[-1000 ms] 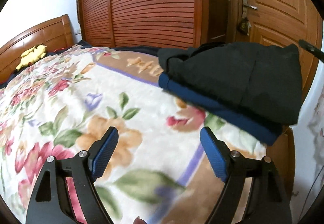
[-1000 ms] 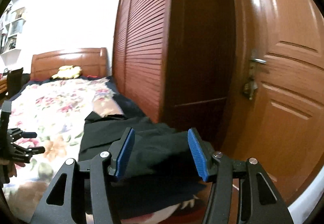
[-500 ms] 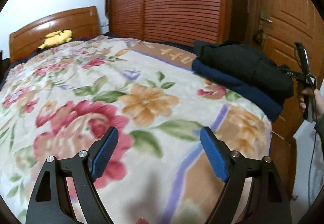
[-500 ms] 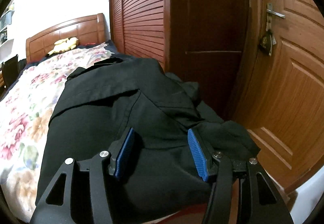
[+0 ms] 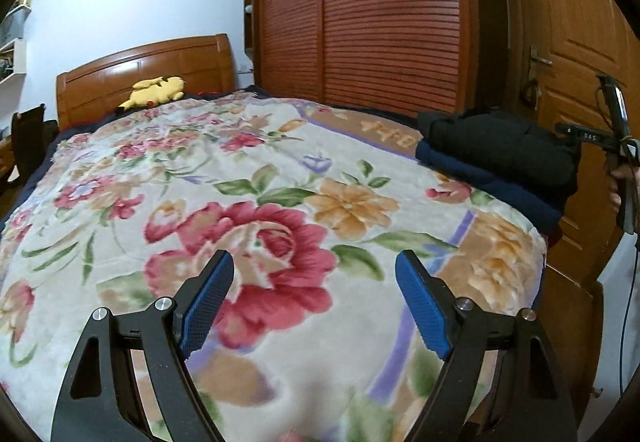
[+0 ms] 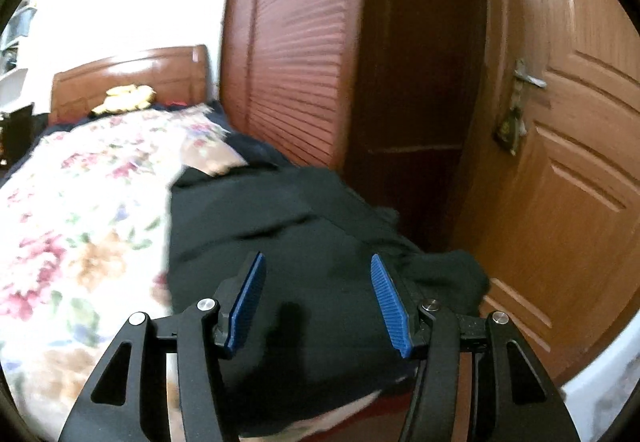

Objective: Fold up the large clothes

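Shows far more of the floral blanket (image 5: 280, 202) in the left wrist view than a second ago: pulled well back from the stack of dark clothes (image 5: 500, 154), which then filled the upper right and now sits small at the bed's far right corner, near the door (image 6: 560, 162). Suggests, as a judgement, a finished fold set aside and bare blanket cleared for another garment.

As for containers, offers only the slatted wardrobe (image 5: 380, 22) behind the bed, doors shut, contents hidden; no basket or box anywhere.

Within the stack, black garment on top, navy garment (image 5: 480, 178) beneath, edges roughly lined up, resting on the blanket.

Left gripper (image 5: 314, 306): jaws spread wide, nothing between them, held above the red rose print. Right gripper (image 6: 316, 302): jaws parted about halfway, released, hovering over the black cloth without pinching it; drawn back a little from half a second ago, view blurred.

Yellow plush toy (image 5: 156, 90) by the headboard, well apart from everything.
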A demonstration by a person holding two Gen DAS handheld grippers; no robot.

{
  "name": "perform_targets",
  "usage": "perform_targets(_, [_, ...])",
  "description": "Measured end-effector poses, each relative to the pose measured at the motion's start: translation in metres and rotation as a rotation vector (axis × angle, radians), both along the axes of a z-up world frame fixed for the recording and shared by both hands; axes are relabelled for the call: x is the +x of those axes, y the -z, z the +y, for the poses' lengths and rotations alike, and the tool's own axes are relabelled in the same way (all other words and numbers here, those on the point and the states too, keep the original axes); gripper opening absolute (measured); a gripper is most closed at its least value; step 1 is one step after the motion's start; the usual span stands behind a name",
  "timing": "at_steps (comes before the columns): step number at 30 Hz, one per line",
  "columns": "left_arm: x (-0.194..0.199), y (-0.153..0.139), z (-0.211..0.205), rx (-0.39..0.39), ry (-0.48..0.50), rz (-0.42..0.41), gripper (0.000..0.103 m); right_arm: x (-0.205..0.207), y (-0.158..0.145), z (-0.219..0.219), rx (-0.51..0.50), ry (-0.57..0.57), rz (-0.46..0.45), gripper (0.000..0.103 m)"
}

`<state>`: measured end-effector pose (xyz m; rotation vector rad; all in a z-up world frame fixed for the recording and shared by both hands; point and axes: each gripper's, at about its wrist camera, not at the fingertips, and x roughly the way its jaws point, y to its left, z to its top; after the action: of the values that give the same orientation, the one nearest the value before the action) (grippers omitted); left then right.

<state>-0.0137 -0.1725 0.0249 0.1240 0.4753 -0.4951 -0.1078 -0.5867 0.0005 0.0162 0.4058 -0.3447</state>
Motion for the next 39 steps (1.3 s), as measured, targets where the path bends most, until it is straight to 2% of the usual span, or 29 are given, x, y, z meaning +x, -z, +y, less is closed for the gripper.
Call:
perform_targets(4, [-0.009,-0.002,0.018,0.005,-0.036,-0.015,0.083,-0.013,-0.014,0.034,-0.005,-0.097,-0.019,0.057])
perform_targets(12, [-0.018,0.002,0.056,0.011,-0.109,-0.017,0.083,-0.011,-0.012,0.114,0.009,-0.315,-0.032,0.057])
perform_targets(25, [-0.022,0.015,0.116,0.022,-0.22,-0.014,0.083,0.02,0.021,0.189,0.052,-0.569,0.008,0.057])
perform_targets(29, [-0.022,0.021,0.129,0.033,-0.246,-0.027,0.083,0.046,0.036,0.21,0.069,-0.626,0.024,0.057])
perform_targets(31, [-0.022,0.024,0.137,0.043,-0.255,-0.033,0.069,0.055,0.039,0.219,0.074,-0.652,0.035,0.057])
perform_targets(33, [-0.019,0.027,0.144,0.052,-0.269,-0.024,0.043,0.063,0.043,0.226,0.078,-0.675,0.044,0.057])
perform_targets(34, [-0.017,0.029,0.148,0.053,-0.28,-0.02,0.04,0.07,0.046,0.23,0.084,-0.686,0.047,0.057])
perform_targets(38, [-0.013,0.03,0.161,0.05,-0.329,-0.03,0.039,0.088,0.051,0.245,0.093,-0.727,0.049,0.057])
perform_targets(39, [-0.012,0.03,0.165,0.056,-0.356,-0.035,0.046,0.09,0.053,0.249,0.091,-0.732,0.045,0.057])
